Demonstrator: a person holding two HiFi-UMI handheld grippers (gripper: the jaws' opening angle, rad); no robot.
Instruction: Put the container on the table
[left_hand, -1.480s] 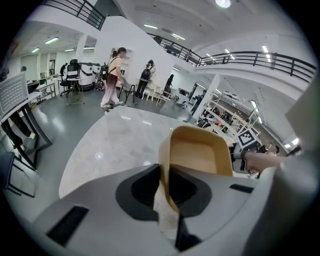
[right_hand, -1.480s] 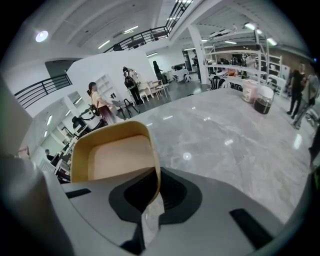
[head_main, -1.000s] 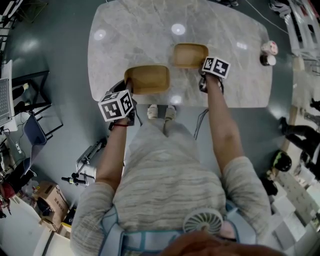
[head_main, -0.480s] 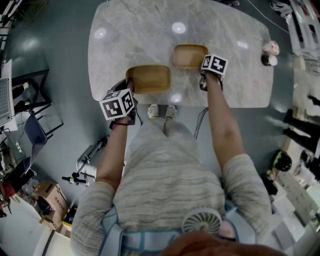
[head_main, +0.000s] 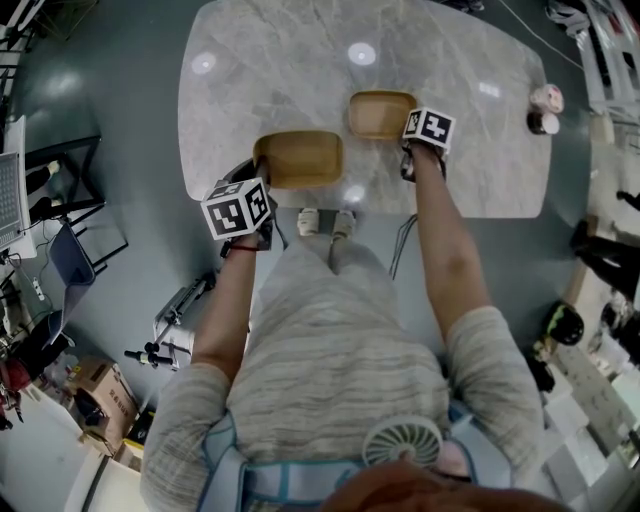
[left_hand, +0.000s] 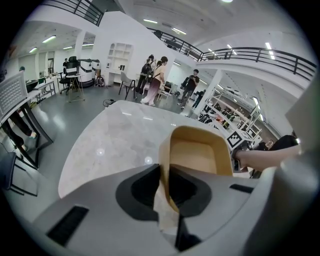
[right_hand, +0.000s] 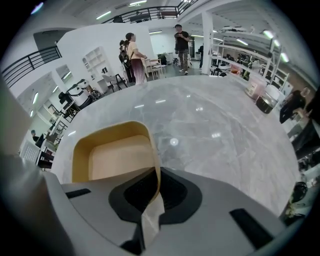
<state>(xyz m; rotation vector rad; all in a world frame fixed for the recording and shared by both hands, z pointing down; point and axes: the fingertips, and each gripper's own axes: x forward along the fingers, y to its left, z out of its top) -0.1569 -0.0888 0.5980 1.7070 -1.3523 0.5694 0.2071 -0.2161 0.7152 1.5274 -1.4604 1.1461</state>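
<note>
left hand-held gripper (left_hand: 166, 186): clenched on the near wall of the left container, with the thin tan wall pinched right between the jaws

left container (head_main: 298, 158): tan, rounded-rectangle tub, nothing inside. It's sitting over the near edge of the bench (head_main: 300, 60), but honestly I can't tell if the base is actually down on it

right container (head_main: 380, 112): same kind of tan tub, also with nothing in it, further in on the marble top. It's near the left one but not touching

right hand-held gripper (right_hand: 154, 192): clamped on that tub's right-hand wall, jaws squeezed onto the rim from the person's side

small tubs (head_main: 543, 108): two of them, one pinkish and one dark, way off at the bench's right edge, well apart from everything else
</note>
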